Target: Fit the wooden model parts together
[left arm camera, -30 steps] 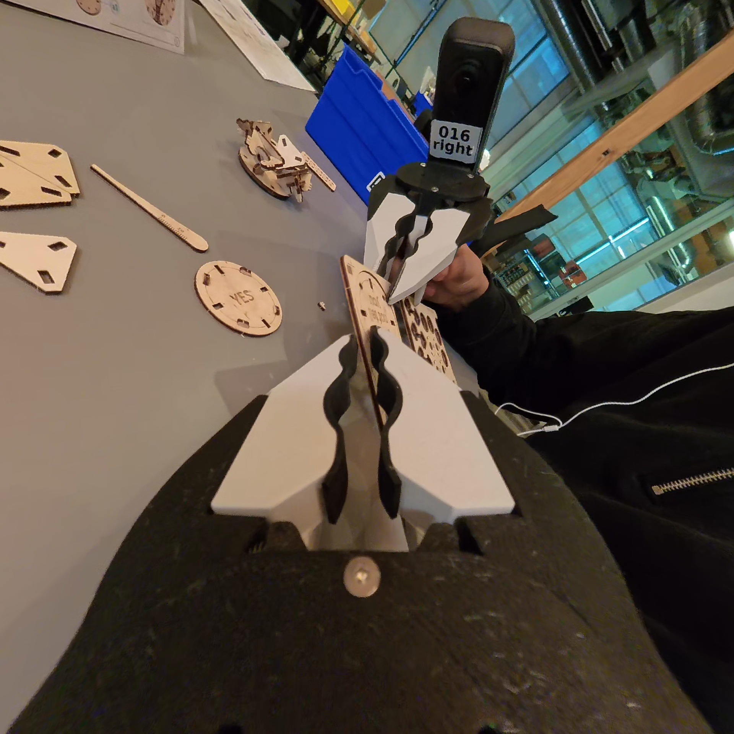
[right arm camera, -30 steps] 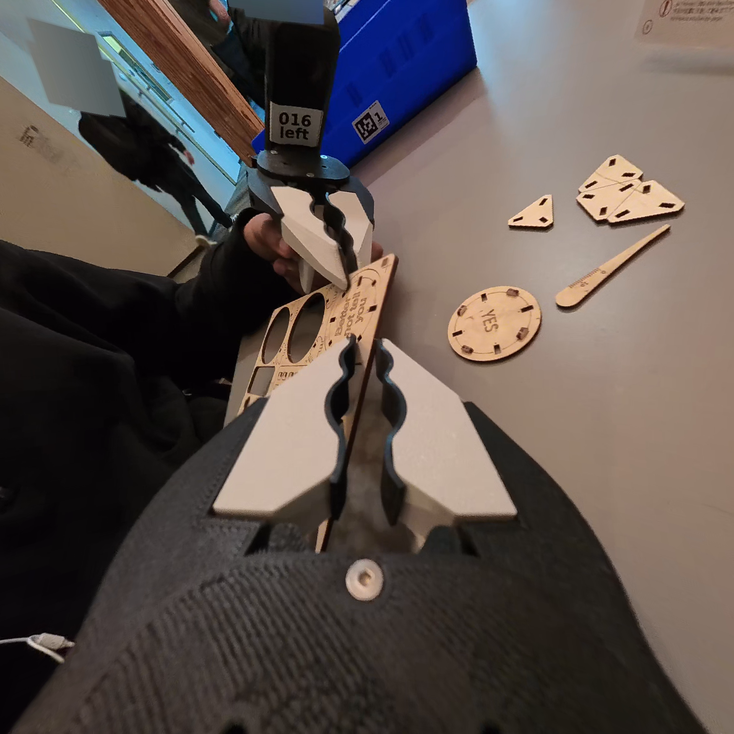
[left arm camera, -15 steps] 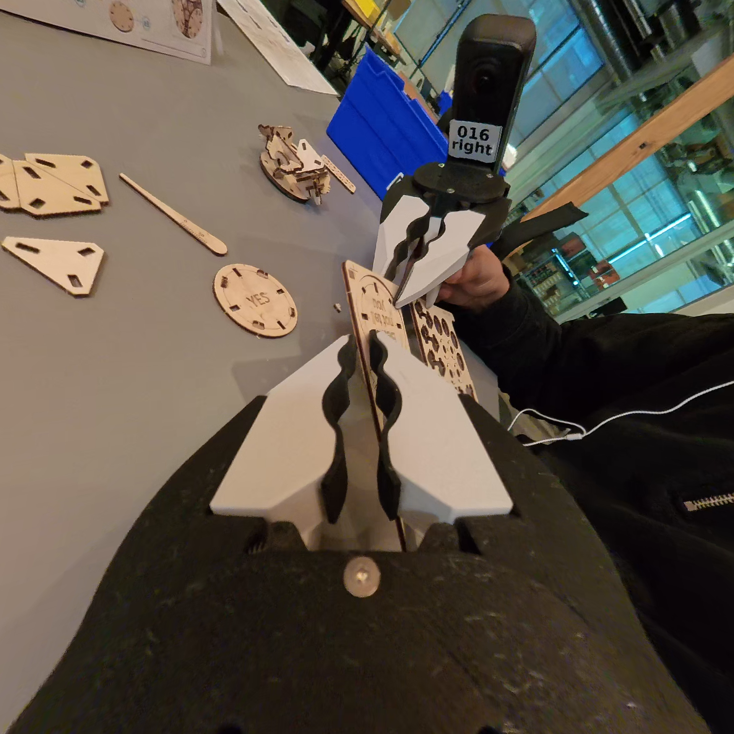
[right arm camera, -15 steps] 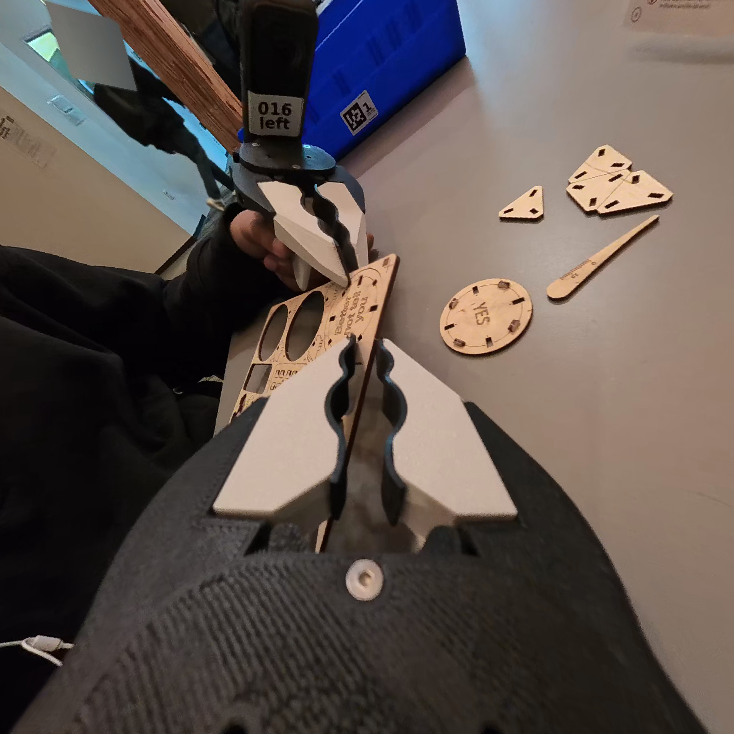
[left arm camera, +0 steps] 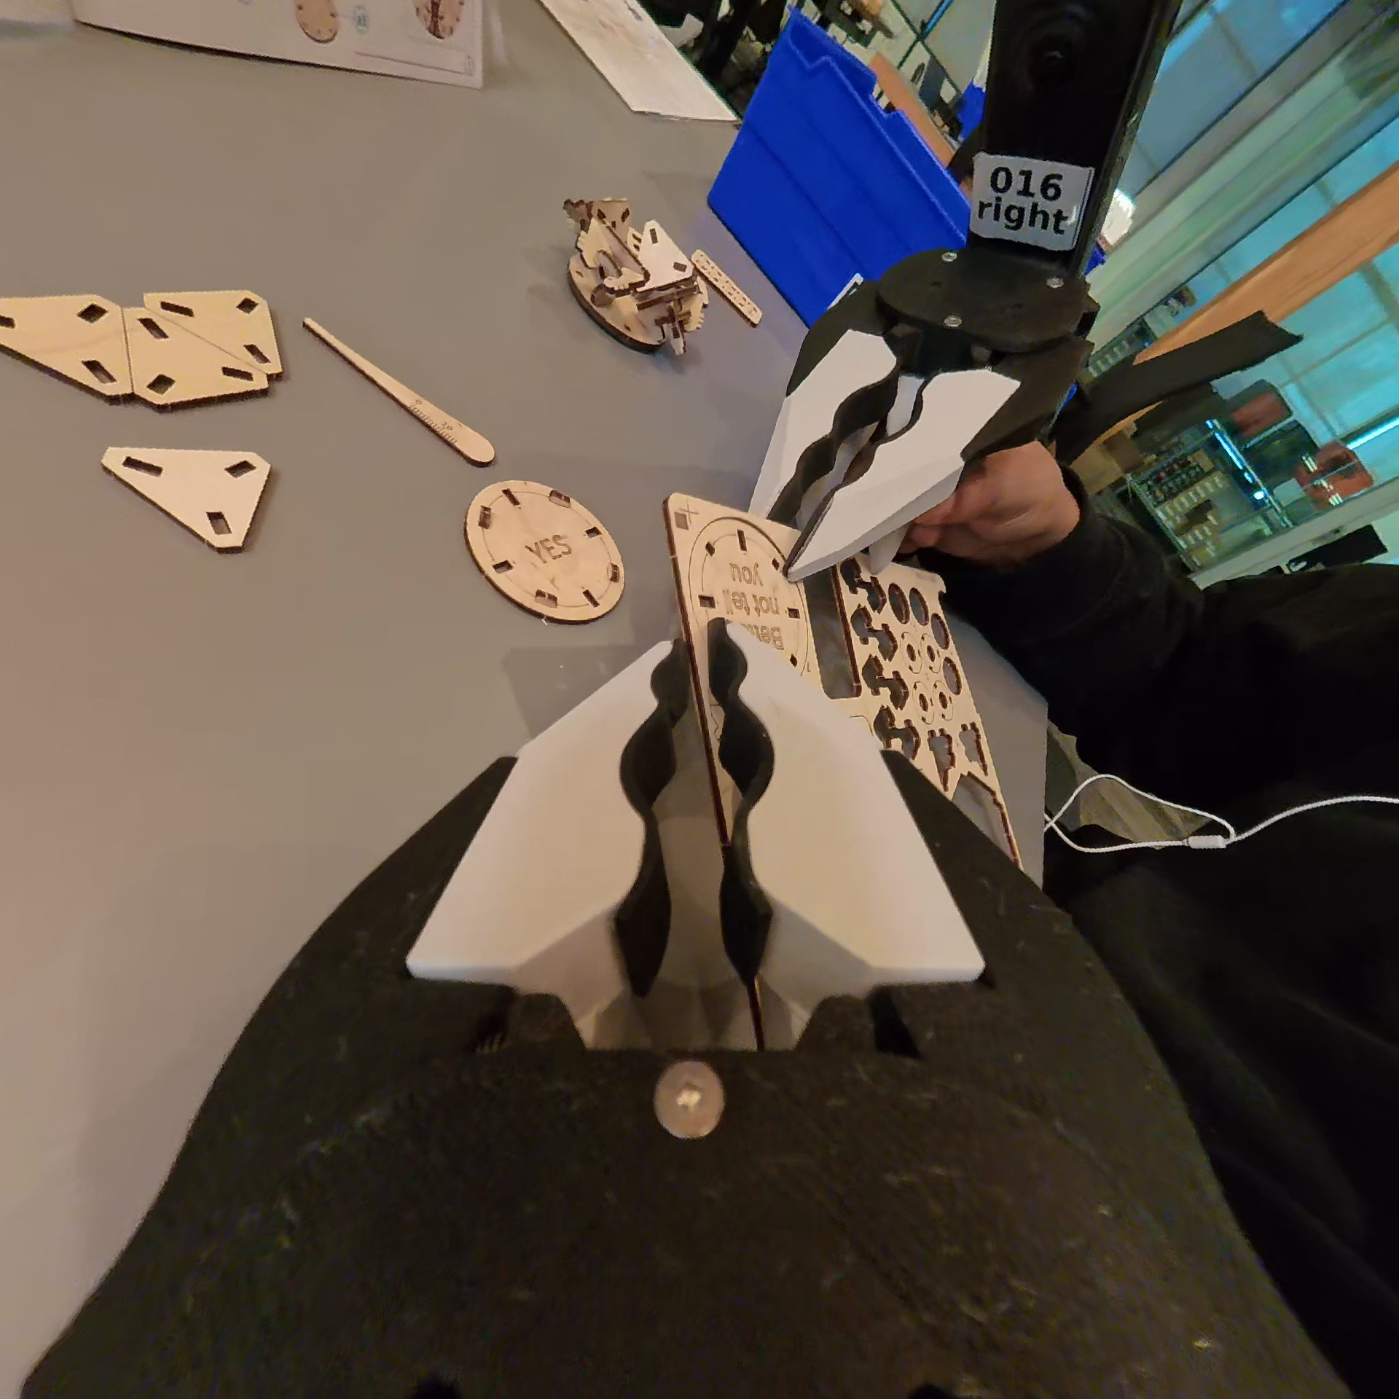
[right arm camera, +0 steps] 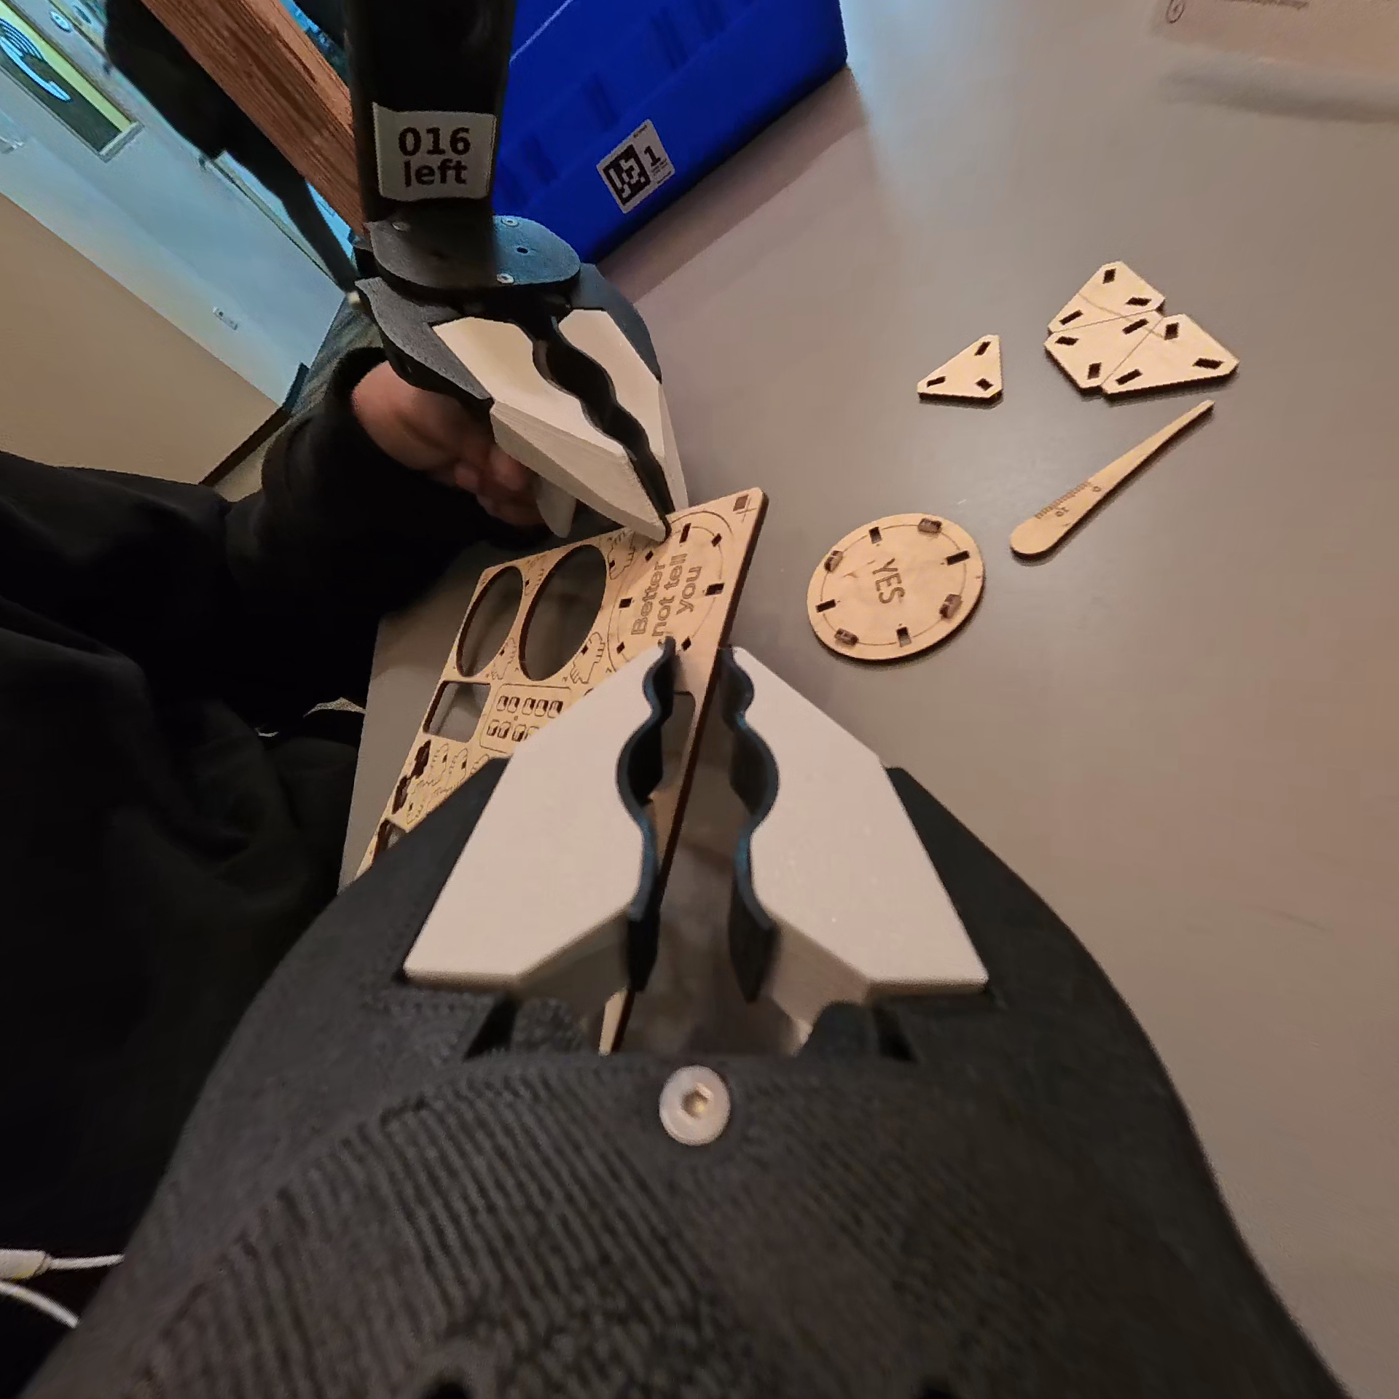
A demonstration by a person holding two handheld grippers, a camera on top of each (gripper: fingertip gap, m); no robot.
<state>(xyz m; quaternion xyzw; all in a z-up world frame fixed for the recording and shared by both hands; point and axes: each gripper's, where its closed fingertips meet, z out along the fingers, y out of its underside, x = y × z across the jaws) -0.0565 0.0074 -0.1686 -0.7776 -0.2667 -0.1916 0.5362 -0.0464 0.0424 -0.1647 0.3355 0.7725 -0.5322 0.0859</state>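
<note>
Both your grippers clamp one wooden cut-out sheet (right arm camera: 606, 628) at the desk (right arm camera: 1060, 833) edge — left gripper (left arm camera: 700, 651), right gripper (right arm camera: 696, 658) — beside a wooden disc (right arm camera: 893, 587).

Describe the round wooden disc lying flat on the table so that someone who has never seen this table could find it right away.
Start on the grey table and find the wooden sheet held on edge between both sets of fingers. The round wooden disc lies flat just beyond it, short of the tapered wooden stick. It is the only loose circle: its neighbours are triangular plates, and it has small slots around its rim.
</note>
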